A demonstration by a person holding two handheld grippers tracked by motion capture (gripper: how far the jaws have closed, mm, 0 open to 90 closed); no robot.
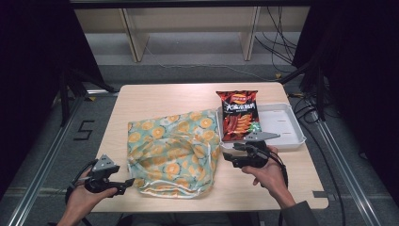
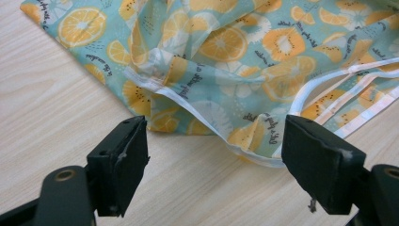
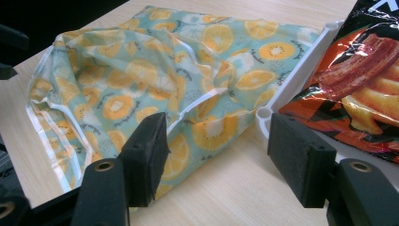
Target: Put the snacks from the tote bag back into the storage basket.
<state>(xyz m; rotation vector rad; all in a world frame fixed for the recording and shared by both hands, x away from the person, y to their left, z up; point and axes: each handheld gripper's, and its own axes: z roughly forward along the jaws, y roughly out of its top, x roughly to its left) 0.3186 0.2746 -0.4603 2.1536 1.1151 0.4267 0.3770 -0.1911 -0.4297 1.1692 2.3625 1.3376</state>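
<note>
Fabric bag (image 1: 174, 150), orange-slice print on teal, lies crumpled flat at worktop (image 1: 155, 96) centre, reaching to near edge. Roughly square, no clear long axis; white-trimmed mouth and drawstrings face near edge. Chip packet (image 1: 239, 115) lies in white tray (image 1: 287, 127) by right edge, long axis running near-to-far, top toward far edge. Left gripper (image 1: 127, 182) at bag's near-left corner, jaws spread, empty, bag hem just ahead. Right gripper (image 1: 230, 153) between bag and tray, jaws spread, holding nothing.
</note>
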